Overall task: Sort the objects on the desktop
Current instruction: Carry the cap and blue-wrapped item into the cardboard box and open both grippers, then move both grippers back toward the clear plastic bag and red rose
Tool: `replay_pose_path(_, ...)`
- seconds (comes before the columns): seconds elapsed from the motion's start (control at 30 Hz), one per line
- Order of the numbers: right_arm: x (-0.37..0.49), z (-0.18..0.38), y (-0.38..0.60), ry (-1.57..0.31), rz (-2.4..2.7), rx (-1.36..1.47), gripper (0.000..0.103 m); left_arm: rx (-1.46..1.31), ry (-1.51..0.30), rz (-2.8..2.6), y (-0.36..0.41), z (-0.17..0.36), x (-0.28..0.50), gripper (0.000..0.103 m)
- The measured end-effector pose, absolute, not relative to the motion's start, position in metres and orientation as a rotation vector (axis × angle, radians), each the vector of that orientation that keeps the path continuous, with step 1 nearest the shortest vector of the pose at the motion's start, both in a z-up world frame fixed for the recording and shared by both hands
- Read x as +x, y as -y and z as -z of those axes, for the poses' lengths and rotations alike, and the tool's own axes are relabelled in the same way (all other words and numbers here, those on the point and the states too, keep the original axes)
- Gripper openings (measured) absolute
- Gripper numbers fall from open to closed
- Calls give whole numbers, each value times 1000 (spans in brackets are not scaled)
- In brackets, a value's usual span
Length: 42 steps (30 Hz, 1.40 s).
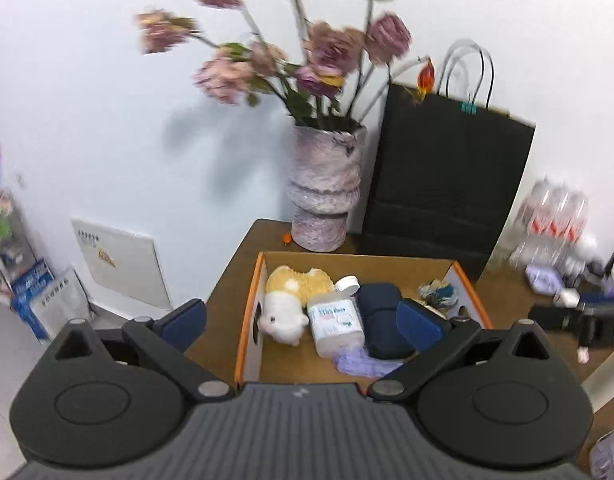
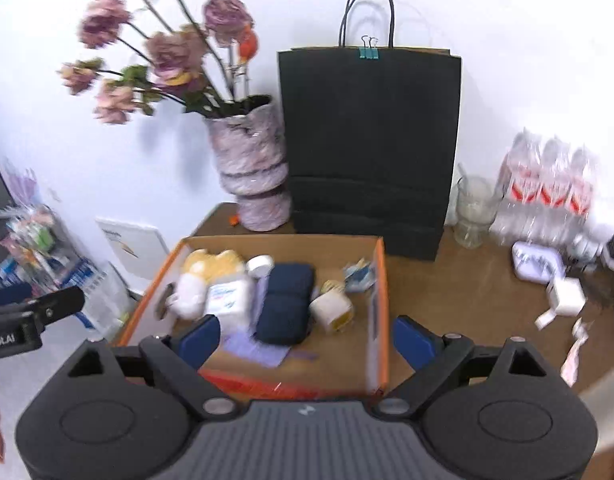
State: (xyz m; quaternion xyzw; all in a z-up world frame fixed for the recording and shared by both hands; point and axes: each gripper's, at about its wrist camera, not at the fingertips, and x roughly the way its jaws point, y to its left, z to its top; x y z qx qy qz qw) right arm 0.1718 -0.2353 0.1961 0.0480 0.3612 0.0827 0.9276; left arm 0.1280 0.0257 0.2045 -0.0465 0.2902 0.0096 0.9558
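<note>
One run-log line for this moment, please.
left gripper: open, empty | right gripper: open, empty | cardboard box: holds plush toy, bottle, navy pouch

A cardboard box [image 2: 381, 280] is set on the desk [image 2: 467, 300], w/ a plush toy [image 2: 195, 280], bottle [image 2: 229, 294], pouch [image 2: 287, 304] & tape roll [image 2: 333, 310] laid inside, left to right. Behind it a vase [image 2: 251, 168] is stood, w/ a paper bag [image 2: 371, 148] at its right. Bottled water [image 2: 547, 184] is kept right of the bag.

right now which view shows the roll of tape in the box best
The right wrist view. There the roll of tape lies in plain sight in the cardboard box, right of the dark blue pouch. In the left wrist view the left gripper finger covers that spot, so the tape is hidden.
</note>
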Motion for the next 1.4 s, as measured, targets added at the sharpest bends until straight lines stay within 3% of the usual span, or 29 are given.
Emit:
replay_pose_path(0.13, 109, -148, 238, -624, -182, 51, 95, -96, -575, 5, -24, -155, 69, 103)
replay_pose_path(0.4, 11, -59, 241, -600, -113, 77, 95, -108, -623, -27, -13, -61, -21, 103)
replay_pose_path(0.5, -21, -36, 231, -615, -117, 36, 95, -73, -561, -25, -10, -42, -51, 103)
replay_pose_path(0.7, -63, -12, 206, -561, -128, -86, 96, 10, -505, -66, -5, -21, -78, 103)
replay_pose_path(0.9, -80, -4, 206, -597, -180, 3, 102, 65, -489, -15, 5, -14, -92, 103)
replay_pose_path(1.4, -75, 7, 233, -620, -154, 193, 103, 209, -497, 37, 25, 11, -101, 103)
